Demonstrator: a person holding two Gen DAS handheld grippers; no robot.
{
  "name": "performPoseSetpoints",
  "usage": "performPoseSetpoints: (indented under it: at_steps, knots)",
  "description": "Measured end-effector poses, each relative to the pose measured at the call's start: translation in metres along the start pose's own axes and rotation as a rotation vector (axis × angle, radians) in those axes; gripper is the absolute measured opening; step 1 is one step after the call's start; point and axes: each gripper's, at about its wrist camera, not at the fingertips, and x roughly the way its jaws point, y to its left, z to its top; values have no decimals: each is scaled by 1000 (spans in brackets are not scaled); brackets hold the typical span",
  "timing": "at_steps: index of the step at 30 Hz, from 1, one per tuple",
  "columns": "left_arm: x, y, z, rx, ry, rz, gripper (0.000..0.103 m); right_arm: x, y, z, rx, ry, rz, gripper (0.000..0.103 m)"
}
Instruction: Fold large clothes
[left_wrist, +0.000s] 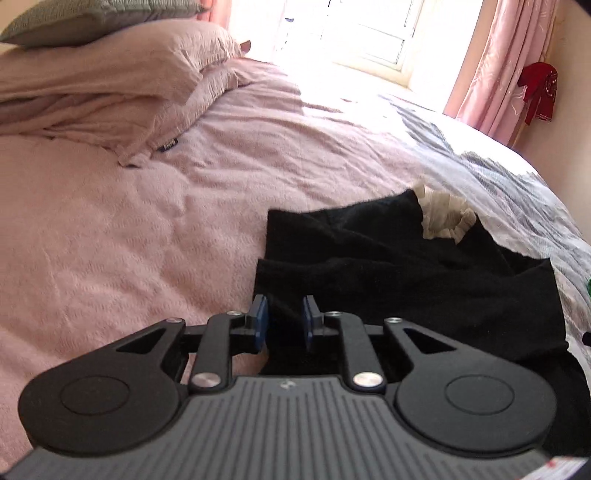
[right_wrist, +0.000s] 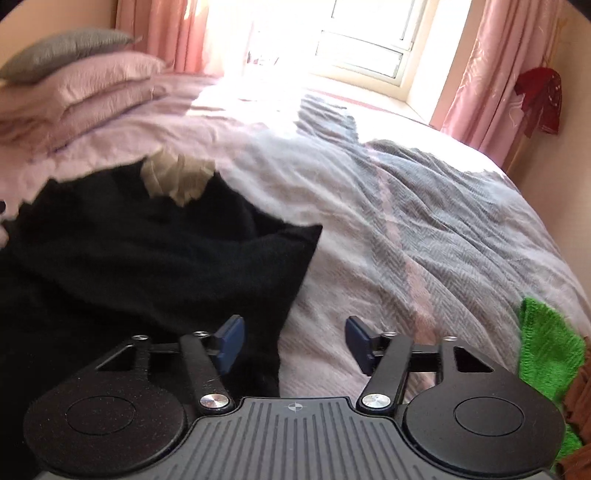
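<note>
A: In the left wrist view, what is seen of the left claw (left_wrist: 284, 325)?
B: Its jaws are set narrow, and a fold of the black garment (left_wrist: 406, 273) is seen between the blue pads; whether it is actually pinched cannot be told. The garment is spread from the claw toward one o'clock on the bed (left_wrist: 110, 240), its long axis running toward the pale ruffled collar (left_wrist: 447, 218).

A: And in the right wrist view?
B: The right claw (right_wrist: 293, 345) is held fairly wide, with nothing gripped; only the garment's right edge is overlapped by the left pad. The black garment (right_wrist: 147, 266) is found at ten o'clock, the collar (right_wrist: 177, 177) at eleven. The left claw is judged nearer to the cloth.
</note>
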Motion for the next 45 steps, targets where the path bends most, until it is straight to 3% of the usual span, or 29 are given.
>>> performPoseSetpoints:
  at_steps: [2,6,9,12,15,18,21,24,25,27,28,29,35,38,40,42,45]
  knots:
    - [2,-7,10,40,-38,-32,15,17,2,13,12,-14,32,41]
    - [44,-32,10,208,4,-60,15,76,11,28,-44,-28,75,40]
    - [85,-42,-3,318,35,-22,17,128,1,21,-106,49,-41,40]
    - [97,-39,6,308,25,-37,22,139,-43,19,140,90,45,42]
    - [88,-28,28,193,-29,-55,23,114,-56,33,238,52,27,42]
    - [78,-22,39,121,-88,-101,21,87,-44,43,204,-34,48,42]
    - [74,-31,33,179,-69,-88,21,70,-18,43,131,-34,109,42]
    - [51,-43,14,218,-61,-153,21,44,13,25,13,-58,189,42]
    - [41,-47,4,245,-60,-173,21,42,20,17,-24,-44,192,42]
    - [36,-50,-17,299,-21,-182,25,62,34,-10,-91,89,139,42]
    - [44,-48,-27,321,39,-149,27,68,32,-21,-87,116,139,42]
    - [53,-45,-39,339,89,-102,22,64,27,-24,-47,96,144,42]
    - [11,-49,-35,333,43,-90,24,-2,41,-15,3,28,124,42]
    - [-21,-51,-53,310,88,-134,24,-28,60,-44,-7,121,130,42]
    - [-39,-51,-78,333,167,-136,24,-49,75,-75,-33,206,96,42]
    - [-66,-42,-114,355,227,-102,24,-78,83,-109,-30,257,55,42]
    - [-114,-23,-154,336,276,-35,24,-119,92,-157,54,433,26,42]
